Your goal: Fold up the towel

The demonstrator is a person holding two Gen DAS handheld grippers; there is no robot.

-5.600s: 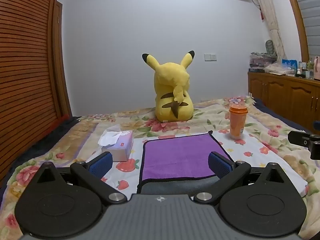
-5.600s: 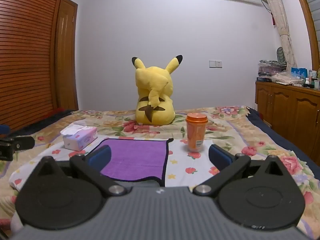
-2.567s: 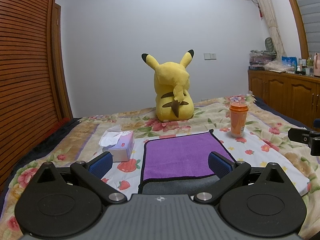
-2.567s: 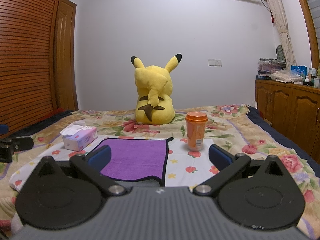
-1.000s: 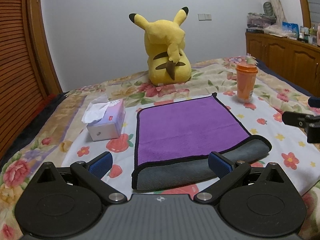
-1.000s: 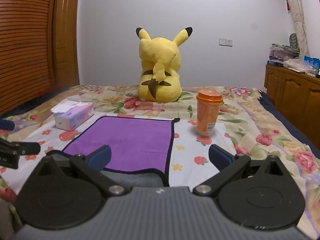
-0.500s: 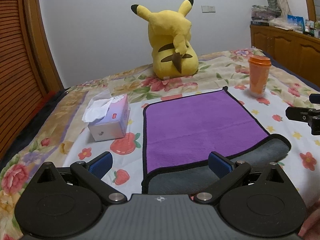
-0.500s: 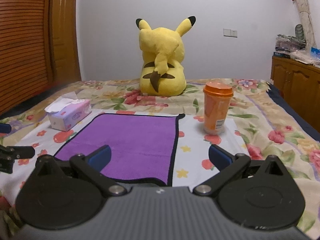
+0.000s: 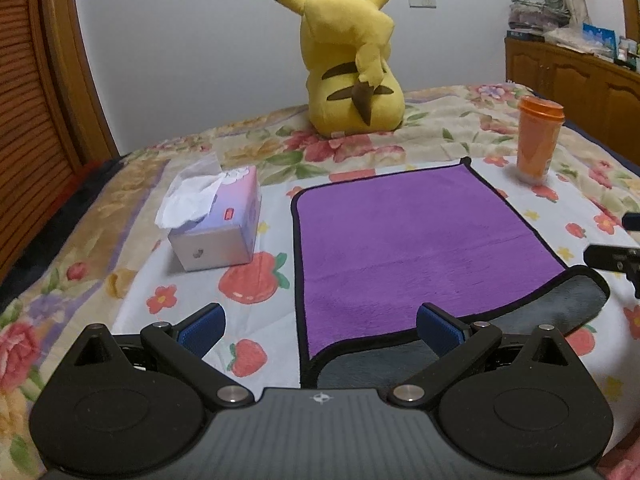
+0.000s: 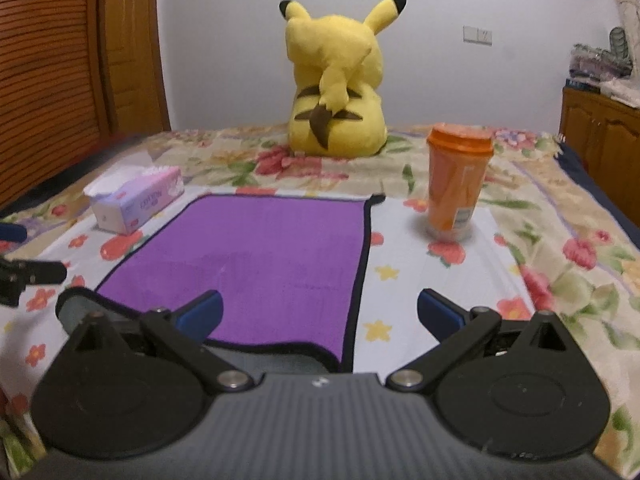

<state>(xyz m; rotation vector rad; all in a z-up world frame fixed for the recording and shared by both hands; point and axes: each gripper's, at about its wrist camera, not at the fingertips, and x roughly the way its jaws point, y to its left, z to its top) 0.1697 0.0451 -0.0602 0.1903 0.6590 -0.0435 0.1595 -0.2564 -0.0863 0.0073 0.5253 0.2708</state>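
**Towel spread on the bed, both grippers poised at its near edge**

Purple microfibre towel with black piping (image 9: 408,240) (image 10: 264,256) lies flat on the flowered bedspread (image 9: 80,216) (image 10: 560,264), its near edge turned over so that a strip of the grey underside faces up. Nearest in the left wrist view, the left gripper (image 9: 320,322) hangs just above that turned-over strip with its jaws spread wide and nothing between them; one blue pad (image 9: 200,326) is over the strawberry-printed sheet just left of the towel, the other over the towel's near part. At the right border of that view the black tip of the right gripper (image 9: 612,258) shows beside the towel's near right corner.

In the right wrist view the right gripper (image 10: 320,314) is likewise wide open and empty, its left blue pad (image 10: 200,314) over the purple cloth and its right one over the sheet beyond the towel's right edge. The left gripper's dark tip (image 10: 32,274) shows at the left border.

Farther on, a pink and white tissue box with a tissue sticking out (image 9: 216,220) (image 10: 136,198) sits on the sheet just left of the towel, apart from it. An orange plastic cup with an orange lid (image 9: 538,140) (image 10: 458,180) stands upright near the towel's far right corner, not touching it. Beyond the towel's far edge a yellow plush toy with black-tipped ears (image 9: 352,64) (image 10: 336,84) sits with its back to the cameras, in front of a pale wall. A wooden cabinet (image 9: 576,80) (image 10: 600,128) runs along the right side of the room.
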